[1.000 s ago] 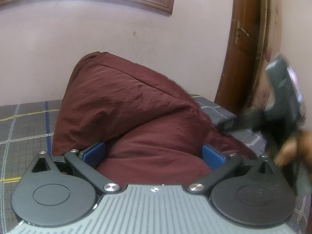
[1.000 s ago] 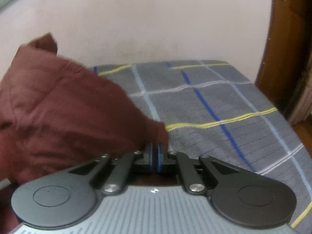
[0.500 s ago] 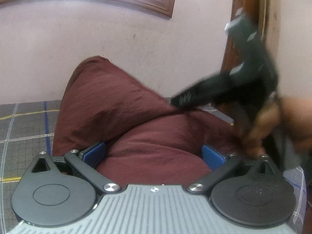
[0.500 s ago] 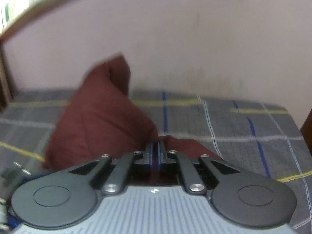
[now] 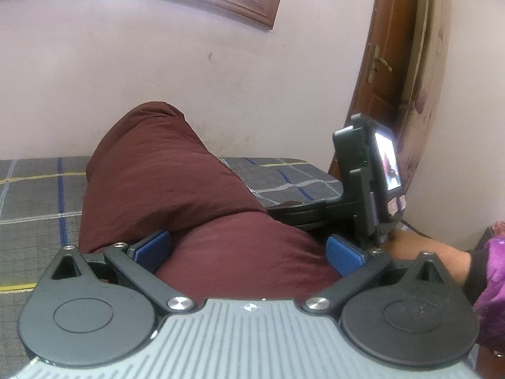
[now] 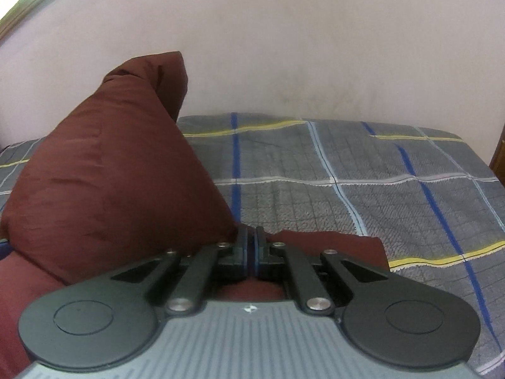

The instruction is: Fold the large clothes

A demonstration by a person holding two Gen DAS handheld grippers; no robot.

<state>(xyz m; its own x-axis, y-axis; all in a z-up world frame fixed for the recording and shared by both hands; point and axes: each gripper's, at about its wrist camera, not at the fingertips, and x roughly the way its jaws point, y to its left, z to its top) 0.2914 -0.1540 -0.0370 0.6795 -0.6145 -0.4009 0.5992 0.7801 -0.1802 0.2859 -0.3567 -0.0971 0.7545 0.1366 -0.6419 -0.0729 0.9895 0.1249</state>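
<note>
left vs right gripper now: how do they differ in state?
The left gripper has its jaws wide apart, with the maroon garment bulging between the blue pads but not pinched. The right gripper has its jaws shut on the garment's edge. Left faces the cloth mound; right faces mostly checked bedsheet. Both sit low at the garment.

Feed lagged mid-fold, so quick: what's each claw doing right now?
Left claw: open, pads spread wide with the maroon garment bulging between them, not pinched.
Right claw: closed on an edge of the maroon garment.

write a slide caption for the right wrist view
Right gripper shut on peaked maroon cloth over grey plaid bedsheet.
</note>
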